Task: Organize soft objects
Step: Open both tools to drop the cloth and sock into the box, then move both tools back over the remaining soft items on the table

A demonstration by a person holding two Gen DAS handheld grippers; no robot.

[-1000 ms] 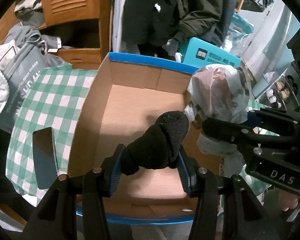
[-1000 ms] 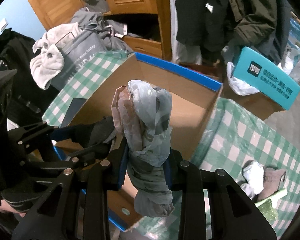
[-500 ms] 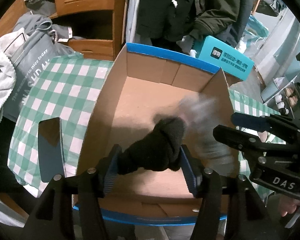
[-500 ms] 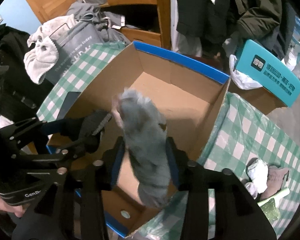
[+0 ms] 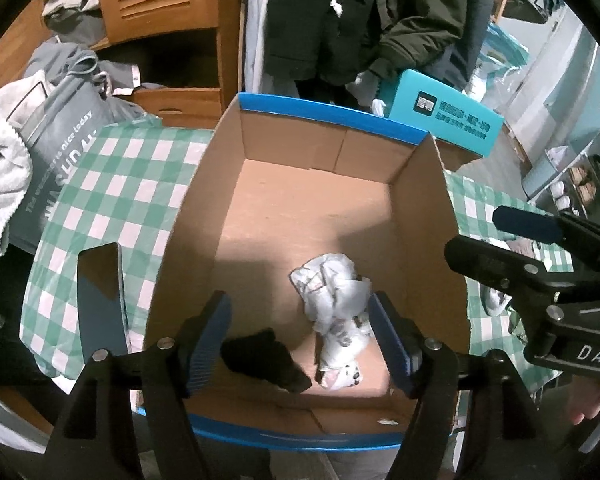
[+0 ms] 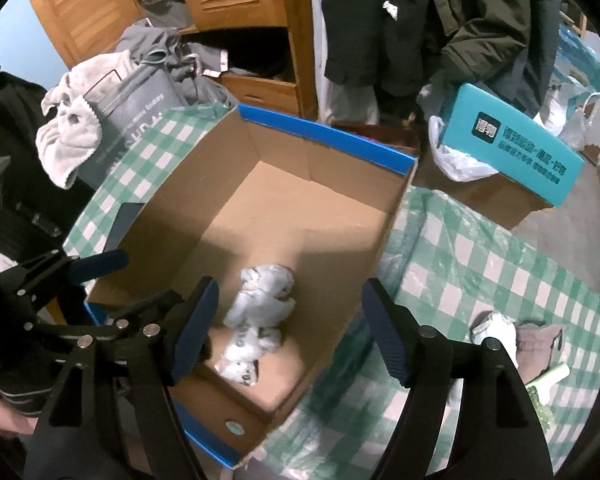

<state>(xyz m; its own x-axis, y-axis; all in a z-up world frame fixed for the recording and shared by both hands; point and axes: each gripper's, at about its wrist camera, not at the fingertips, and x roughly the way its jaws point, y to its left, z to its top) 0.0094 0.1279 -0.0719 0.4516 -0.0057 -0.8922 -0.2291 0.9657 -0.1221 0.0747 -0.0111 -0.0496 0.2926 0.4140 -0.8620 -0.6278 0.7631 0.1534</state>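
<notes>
An open cardboard box with a blue rim stands on the green checked tablecloth; it also shows in the right wrist view. A black sock and a pale grey patterned bundle lie on the box floor near its front wall. The bundle also shows in the right wrist view. My left gripper is open and empty above them. My right gripper is open and empty above the box's right wall. It also appears at the right of the left wrist view.
More soft items lie on the cloth to the right of the box. A dark flat object lies left of the box. A grey bag with a white towel, a wooden cabinet and a teal box stand behind.
Both grippers opened. The black sock and the grey bundle dropped from them into the box and now lie on its floor.
</notes>
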